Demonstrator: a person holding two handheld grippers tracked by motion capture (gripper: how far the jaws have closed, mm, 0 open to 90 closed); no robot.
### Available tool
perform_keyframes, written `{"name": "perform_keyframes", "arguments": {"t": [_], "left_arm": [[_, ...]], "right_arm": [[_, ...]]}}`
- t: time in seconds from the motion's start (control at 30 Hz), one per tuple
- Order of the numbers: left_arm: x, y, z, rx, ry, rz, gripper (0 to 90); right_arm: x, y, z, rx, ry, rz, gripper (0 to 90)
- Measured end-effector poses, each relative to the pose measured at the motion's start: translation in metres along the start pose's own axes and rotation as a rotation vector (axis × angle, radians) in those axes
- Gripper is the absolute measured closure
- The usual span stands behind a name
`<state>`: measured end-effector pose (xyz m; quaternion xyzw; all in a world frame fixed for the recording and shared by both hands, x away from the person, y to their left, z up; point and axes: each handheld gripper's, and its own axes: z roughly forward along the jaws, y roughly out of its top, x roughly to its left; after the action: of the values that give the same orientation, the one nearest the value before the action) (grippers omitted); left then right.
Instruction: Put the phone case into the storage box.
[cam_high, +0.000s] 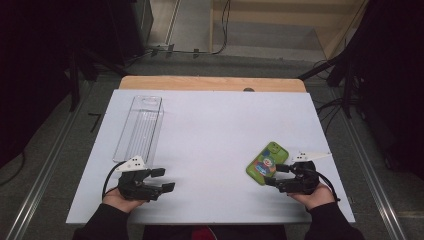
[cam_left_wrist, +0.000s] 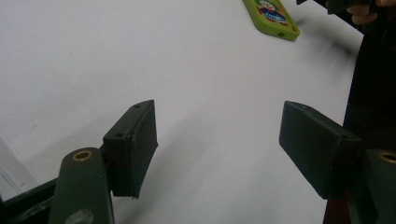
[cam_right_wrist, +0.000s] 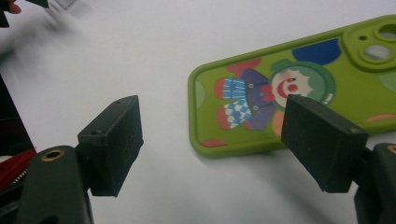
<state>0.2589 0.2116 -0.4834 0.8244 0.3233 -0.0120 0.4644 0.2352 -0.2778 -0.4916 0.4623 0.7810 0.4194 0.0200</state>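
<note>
A: What lies on the worktop (cam_high: 210, 135)?

B: A white worktop carries a green phone case (cam_high: 267, 162) with a cartoon clown printed on it, lying flat at the near right. A clear plastic tray (cam_high: 140, 127) stands at the far left, well apart from the case

A: Where are the hands?

B: Both rest at the near edge. The left gripper (cam_high: 162, 179) sits at the near left, just in front of the tray's near end, its jaws spread apart with bare worktop between them. The right gripper (cam_high: 276, 175) sits at the near right, just beside the near end of the phone case

A: Is the right one holding the case?

B: No. In the right gripper view its jaws stand apart, and the case (cam_right_wrist: 299, 88) lies just beyond them, one jaw overlapping its near edge in the picture. Whether that jaw touches the case cannot be told. In the left gripper view the case (cam_left_wrist: 273, 16) shows far off at the top
</note>
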Motion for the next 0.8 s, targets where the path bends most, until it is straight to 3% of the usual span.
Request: {"name": "perform_keyframes", "arguments": {"t": [0.17,0.8], "left_arm": [[0.000,0.000,0.000,0.003,-0.001,0.002,28.7],[0.000,0.000,0.001,0.003,-0.003,-0.001,28.8]], "right_arm": [[-0.005,0.002,-0.007,-0.007,-0.012,0.004,19.3],[-0.031,0.005,-0.027,-0.014,-0.126,0.060,21.3]]}}
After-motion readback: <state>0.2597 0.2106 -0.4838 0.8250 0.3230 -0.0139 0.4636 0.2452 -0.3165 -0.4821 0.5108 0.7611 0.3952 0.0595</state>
